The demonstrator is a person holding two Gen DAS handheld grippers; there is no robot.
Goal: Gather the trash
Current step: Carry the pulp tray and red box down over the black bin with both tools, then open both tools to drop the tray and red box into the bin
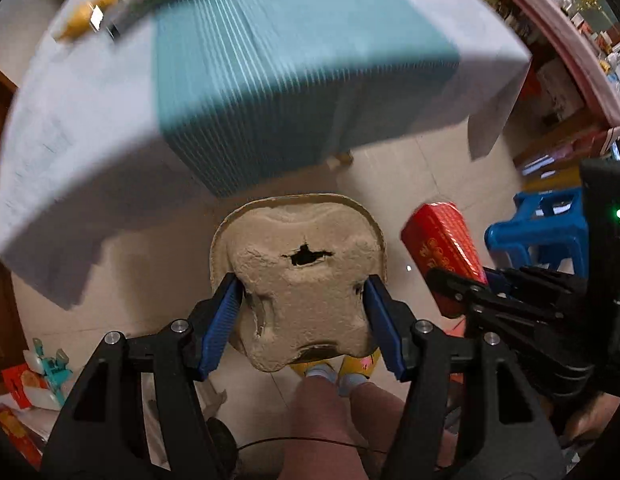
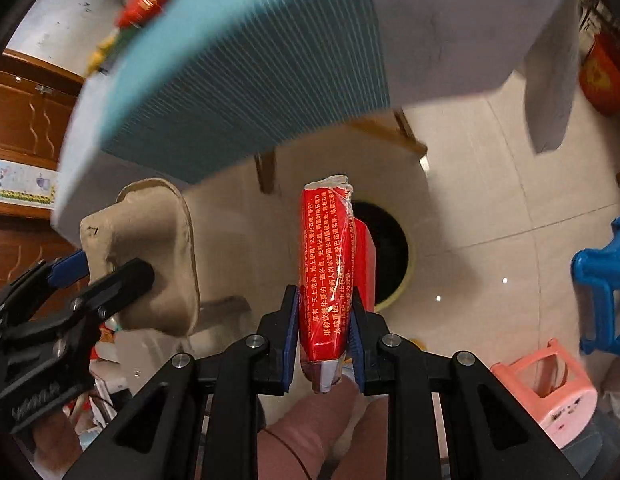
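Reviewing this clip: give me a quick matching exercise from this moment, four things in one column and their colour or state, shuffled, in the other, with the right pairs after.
Things:
1. pulp tray
2. red packet
3. stool
4. bin

States:
A. blue, standing on the floor
B. dark round opening on the floor, just behind the packet in the right wrist view
C. beige, clamped between the fingers of the left gripper
D. printed with yellow text, clamped between the fingers of the right gripper

Pairs: 1-C, 2-D, 3-A, 4-B
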